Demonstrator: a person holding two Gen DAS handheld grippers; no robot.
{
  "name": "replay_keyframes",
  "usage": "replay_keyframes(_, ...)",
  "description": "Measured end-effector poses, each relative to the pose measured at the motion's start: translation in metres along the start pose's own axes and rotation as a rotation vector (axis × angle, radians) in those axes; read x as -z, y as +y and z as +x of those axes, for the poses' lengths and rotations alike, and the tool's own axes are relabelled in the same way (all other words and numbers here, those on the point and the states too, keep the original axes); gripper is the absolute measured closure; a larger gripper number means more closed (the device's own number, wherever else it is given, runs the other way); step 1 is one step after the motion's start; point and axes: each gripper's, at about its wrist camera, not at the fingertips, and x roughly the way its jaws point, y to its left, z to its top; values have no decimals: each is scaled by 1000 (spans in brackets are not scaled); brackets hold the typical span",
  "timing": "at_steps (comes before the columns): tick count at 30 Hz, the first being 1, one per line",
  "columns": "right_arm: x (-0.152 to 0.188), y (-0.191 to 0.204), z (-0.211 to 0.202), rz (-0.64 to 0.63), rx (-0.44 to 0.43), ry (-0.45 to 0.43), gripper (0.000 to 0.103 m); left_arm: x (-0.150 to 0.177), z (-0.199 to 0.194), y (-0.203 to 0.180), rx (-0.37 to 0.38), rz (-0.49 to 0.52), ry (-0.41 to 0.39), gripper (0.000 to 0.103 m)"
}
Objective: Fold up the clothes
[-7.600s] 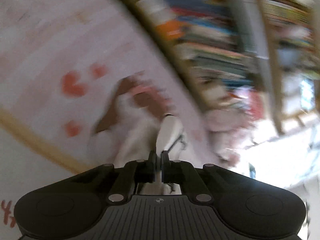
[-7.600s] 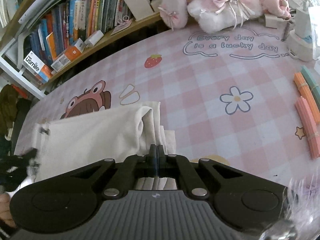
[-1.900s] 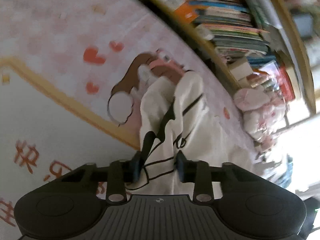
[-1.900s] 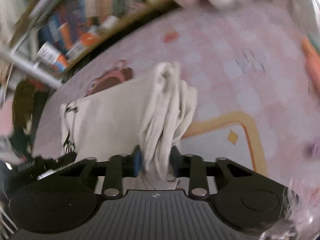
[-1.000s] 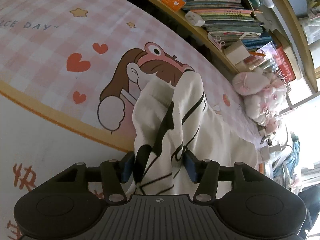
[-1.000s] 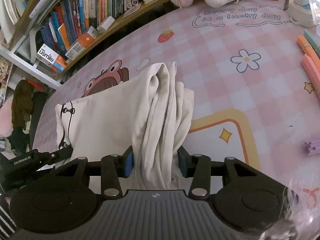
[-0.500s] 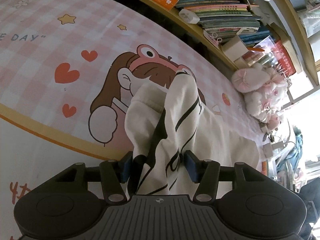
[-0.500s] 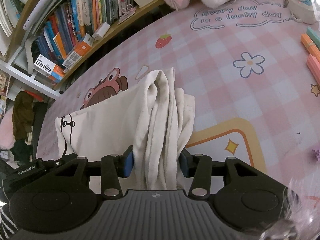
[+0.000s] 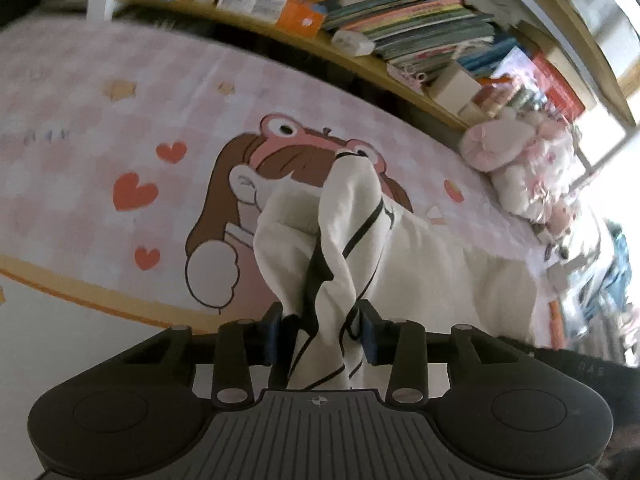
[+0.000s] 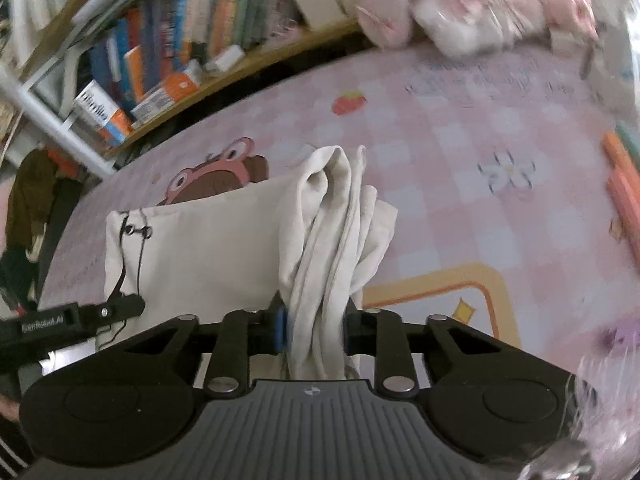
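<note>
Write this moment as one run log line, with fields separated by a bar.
left tongs: shut on cream garment | right tongs: shut on cream garment | garment: bunched, on pink mat

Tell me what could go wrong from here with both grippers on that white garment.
The left gripper and right gripper each have a thick bunch of the white garment between their fingers, so layers may fold unevenly or slip. The black cord near the left end could snag on a finger. A wide swing to the right might sweep the orange sticks lying on the pink mat.
</note>
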Motion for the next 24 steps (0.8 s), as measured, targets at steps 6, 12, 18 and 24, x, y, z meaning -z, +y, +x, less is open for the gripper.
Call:
replay_keyframes(6, -8, -13, 6, 84, -51, 23, 59, -8, 12, 24, 106, -140, 30, 51)
replay_keyframes(12, -10, -1, 11, 23, -34, 33, 70, -5, 19, 14, 86, -122, 19, 71)
replay_keyframes(18, -5, 4, -5, 8, -60, -12, 83, -2, 0, 3, 96, -57, -32, 88)
replay_keyframes(24, 1, 19, -22, -9, -78, -56, 84, 1, -20, 5, 125, -64, -49, 88)
